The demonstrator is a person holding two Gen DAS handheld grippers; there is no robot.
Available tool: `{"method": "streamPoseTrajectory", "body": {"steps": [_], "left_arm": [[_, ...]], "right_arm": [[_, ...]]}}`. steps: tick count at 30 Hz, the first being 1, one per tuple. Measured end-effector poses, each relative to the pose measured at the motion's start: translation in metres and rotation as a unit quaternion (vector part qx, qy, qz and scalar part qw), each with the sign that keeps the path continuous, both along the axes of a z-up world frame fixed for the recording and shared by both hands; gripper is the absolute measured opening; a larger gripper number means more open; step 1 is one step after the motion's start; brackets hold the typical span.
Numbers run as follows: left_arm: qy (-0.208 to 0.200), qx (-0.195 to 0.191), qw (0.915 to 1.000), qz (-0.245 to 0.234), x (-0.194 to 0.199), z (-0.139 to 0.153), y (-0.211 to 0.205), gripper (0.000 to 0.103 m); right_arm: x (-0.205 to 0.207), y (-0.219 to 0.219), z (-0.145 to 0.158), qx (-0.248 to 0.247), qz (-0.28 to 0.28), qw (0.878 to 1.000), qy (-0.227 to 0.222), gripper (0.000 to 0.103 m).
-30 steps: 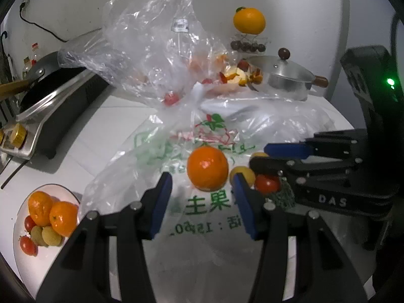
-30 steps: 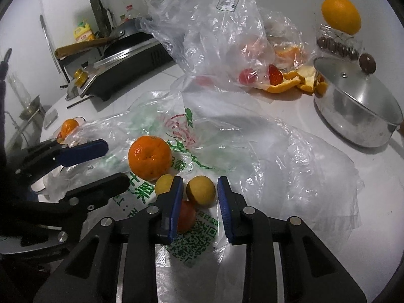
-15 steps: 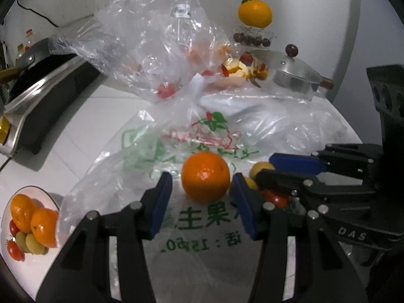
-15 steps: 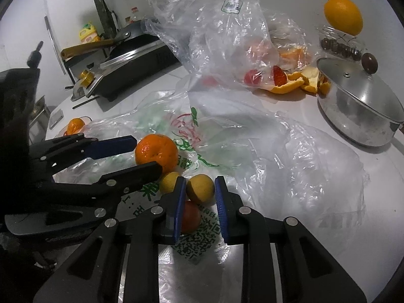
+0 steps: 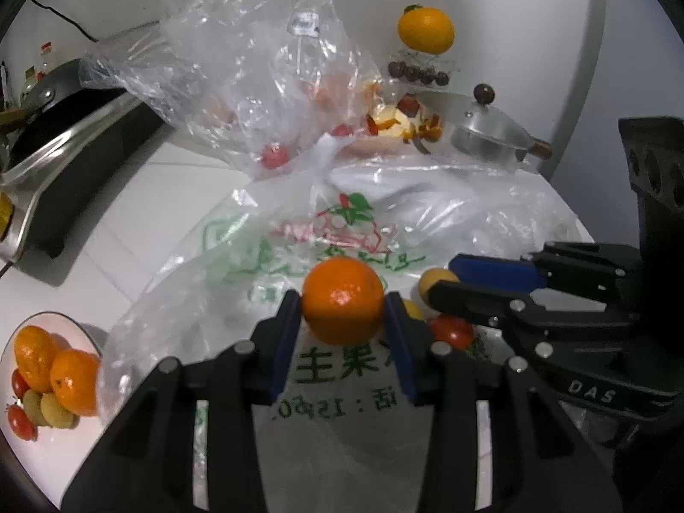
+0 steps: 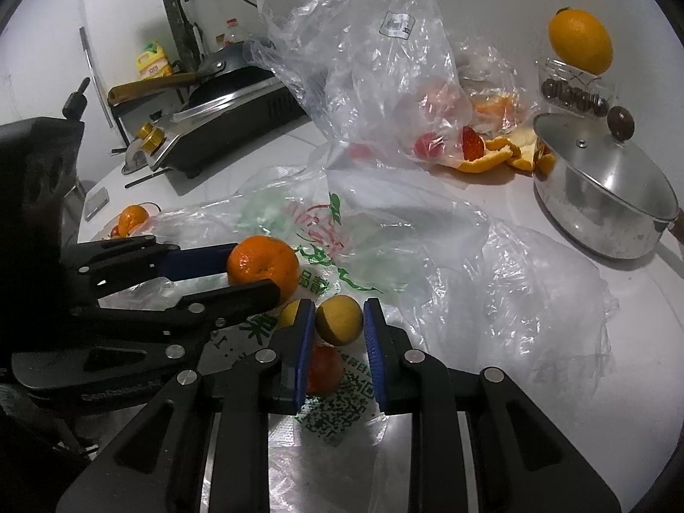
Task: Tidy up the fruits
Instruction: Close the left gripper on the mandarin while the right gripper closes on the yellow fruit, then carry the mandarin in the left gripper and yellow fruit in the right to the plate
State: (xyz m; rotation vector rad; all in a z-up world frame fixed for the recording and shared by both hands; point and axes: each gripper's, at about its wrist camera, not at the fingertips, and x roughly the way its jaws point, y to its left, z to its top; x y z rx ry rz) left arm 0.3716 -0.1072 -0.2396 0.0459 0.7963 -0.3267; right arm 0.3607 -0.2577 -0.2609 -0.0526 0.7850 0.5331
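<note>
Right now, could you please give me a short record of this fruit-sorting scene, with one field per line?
left gripper: jaws have just been closing, pads now on the orange
right gripper: shut on the small yellow fruit
loose fruit: red tomato on the printed plastic bag, under the right gripper
plate: oranges and small fruits, at left
pot: lidded, at right
counter: white

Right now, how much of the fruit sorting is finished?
Partly done: the plate already holds oranges and small fruits. In hand: the left gripper has closed on an orange, the right gripper on a yellow fruit. Left on the bag: a tomato and another yellow fruit.
</note>
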Motion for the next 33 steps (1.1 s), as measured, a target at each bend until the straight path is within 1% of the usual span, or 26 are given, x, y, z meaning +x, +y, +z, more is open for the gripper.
{"method": "streamPoseTrajectory", "body": {"steps": [18,33], "left_arm": [[-0.042,-0.007,0.9991,0.000,-0.048,0.034,0.018,0.041],[-0.059,-0.011,0.9980,0.022,-0.087,0.048,0.050,0.041]], "right_arm": [[-0.030,0.020,0.031,-0.013,0.007,0.999,-0.034,0.025],[-0.059,0.044,0.050,-0.023,0.019,0.998,-0.052,0.025]]}}
